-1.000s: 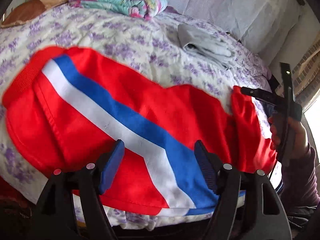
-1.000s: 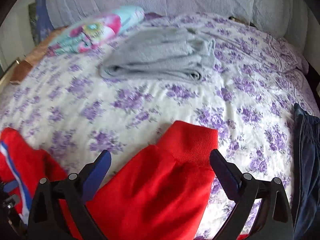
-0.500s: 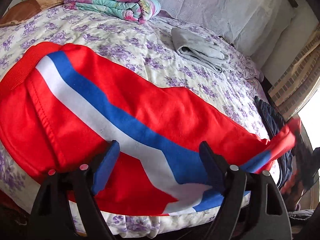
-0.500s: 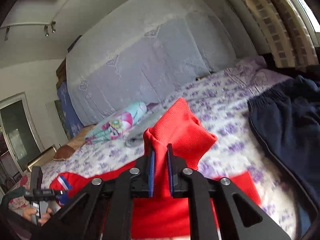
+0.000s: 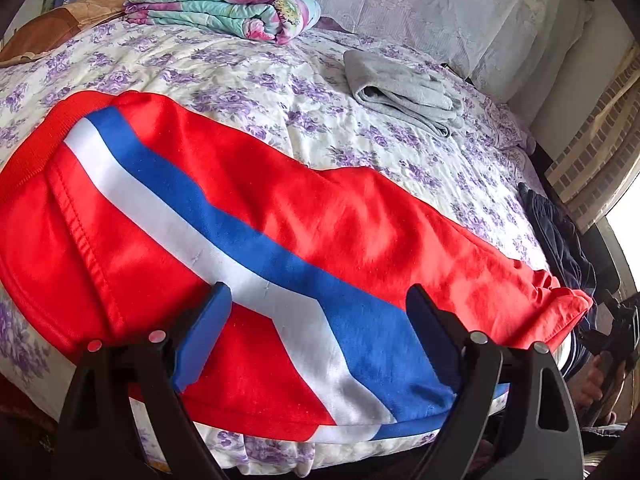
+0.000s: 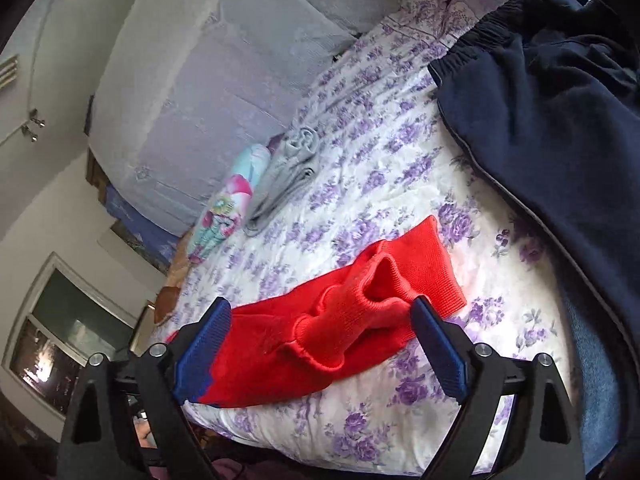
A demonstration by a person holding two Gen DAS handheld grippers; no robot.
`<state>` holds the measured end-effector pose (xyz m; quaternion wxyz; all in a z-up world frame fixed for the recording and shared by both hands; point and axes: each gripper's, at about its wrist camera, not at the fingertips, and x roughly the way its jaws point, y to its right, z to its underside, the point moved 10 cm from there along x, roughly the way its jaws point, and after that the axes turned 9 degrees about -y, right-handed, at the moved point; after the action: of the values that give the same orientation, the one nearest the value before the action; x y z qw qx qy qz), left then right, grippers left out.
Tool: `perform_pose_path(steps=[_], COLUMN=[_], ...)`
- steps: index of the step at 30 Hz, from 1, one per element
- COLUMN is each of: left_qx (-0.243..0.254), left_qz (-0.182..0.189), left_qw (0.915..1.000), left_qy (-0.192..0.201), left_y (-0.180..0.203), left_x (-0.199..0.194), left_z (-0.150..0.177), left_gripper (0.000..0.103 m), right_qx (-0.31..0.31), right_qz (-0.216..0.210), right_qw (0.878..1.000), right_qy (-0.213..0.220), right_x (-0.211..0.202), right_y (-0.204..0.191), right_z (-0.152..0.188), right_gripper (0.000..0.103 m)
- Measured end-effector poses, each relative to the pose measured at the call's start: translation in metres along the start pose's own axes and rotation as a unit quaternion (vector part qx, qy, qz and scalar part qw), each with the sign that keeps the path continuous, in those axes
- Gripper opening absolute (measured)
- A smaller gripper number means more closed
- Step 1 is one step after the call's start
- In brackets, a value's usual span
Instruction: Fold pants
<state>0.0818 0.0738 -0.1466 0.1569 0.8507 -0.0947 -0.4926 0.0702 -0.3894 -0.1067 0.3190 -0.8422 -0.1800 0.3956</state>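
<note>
Your red pants [image 5: 304, 216] are lying stretched full length along near edge of bed [image 5: 280, 92], waistband at left end, ribbed cuffs [image 6: 400, 280] bunching at right end. White and blue stripe is running down leg, kinking near your left tongs [image 5: 316, 336]. Your left tongs are opening wide above stripe, pinching nothing. Your right tongs [image 6: 320, 344] are opening wide around cuffs, pads not pressing. Folded grey garment [image 5: 404, 92] is lying on bed beyond pants.

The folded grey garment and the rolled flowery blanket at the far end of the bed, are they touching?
Apart. In the left wrist view, a strip of purple-flowered bedspread lies bare between the folded grey garment and the rolled flowery blanket.
</note>
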Motion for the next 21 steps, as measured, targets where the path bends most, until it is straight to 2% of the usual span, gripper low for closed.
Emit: perform_pose_path(steps=[1,2,3,4,6,8,10,11,12,13,15,17,19,21], left_qx=[0.000,0.001,0.001,0.000,-0.004,-0.011,-0.019,-0.022,-0.025,-0.027,-0.023,-0.016,-0.004,0.000], left_qz=[-0.002,-0.006,-0.007,-0.007,-0.002,0.005,0.013,0.016,0.018,0.018,0.016,0.010,-0.001,-0.003], left_qw=[1.0000,1.0000,1.0000,1.0000,1.0000,0.9999,0.9997,0.9996,0.9995,0.9995,0.9995,0.9997,0.9999,1.0000], left_qy=[0.000,-0.001,-0.001,-0.001,0.000,0.001,0.003,0.004,0.006,0.008,0.013,0.014,0.011,0.007], left_y=[0.000,0.001,0.000,0.000,-0.001,-0.002,-0.003,-0.003,-0.004,-0.005,-0.004,-0.002,0.001,0.003], left_x=[0.000,0.001,0.001,0.001,0.000,-0.001,-0.003,-0.003,-0.004,-0.005,-0.005,-0.004,-0.003,-0.001], left_z=[0.000,-0.001,-0.001,-0.001,-0.001,-0.001,-0.002,-0.002,-0.002,-0.001,0.001,0.003,0.004,0.004], left_gripper=[0.086,0.086,0.086,0.086,0.086,0.086,0.086,0.086,0.086,0.086,0.086,0.087,0.088,0.091], right_qx=[0.000,-0.009,-0.025,-0.035,-0.083,-0.141,-0.220,-0.259,-0.272,-0.259,-0.194,-0.145,-0.127,-0.114], right_qz=[0.018,0.049,0.078,0.081,0.059,-0.007,-0.066,-0.069,-0.062,-0.059,-0.016,0.025,0.021,0.006], right_qw=[1.000,0.998,0.995,0.995,0.995,0.989,0.967,0.954,0.951,0.958,0.979,0.989,0.992,0.993], right_qy=[-0.009,-0.027,-0.049,-0.049,-0.012,0.043,0.106,0.132,0.133,0.108,0.052,0.001,0.000,0.016], right_x=[0.004,0.011,0.018,0.018,0.006,-0.016,-0.045,-0.053,-0.052,-0.042,-0.009,0.017,0.020,0.010], right_y=[0.001,0.003,0.003,0.000,-0.024,-0.065,-0.106,-0.115,-0.112,-0.096,-0.037,0.015,0.030,0.029], right_z=[-0.002,0.000,0.002,0.001,-0.009,-0.028,-0.040,-0.041,-0.042,-0.042,-0.040,-0.023,-0.010,-0.005], right_gripper=[0.069,0.016,0.012,0.012,0.012,0.012,0.012,0.012,0.012,0.012,0.012,0.013,0.016,0.024])
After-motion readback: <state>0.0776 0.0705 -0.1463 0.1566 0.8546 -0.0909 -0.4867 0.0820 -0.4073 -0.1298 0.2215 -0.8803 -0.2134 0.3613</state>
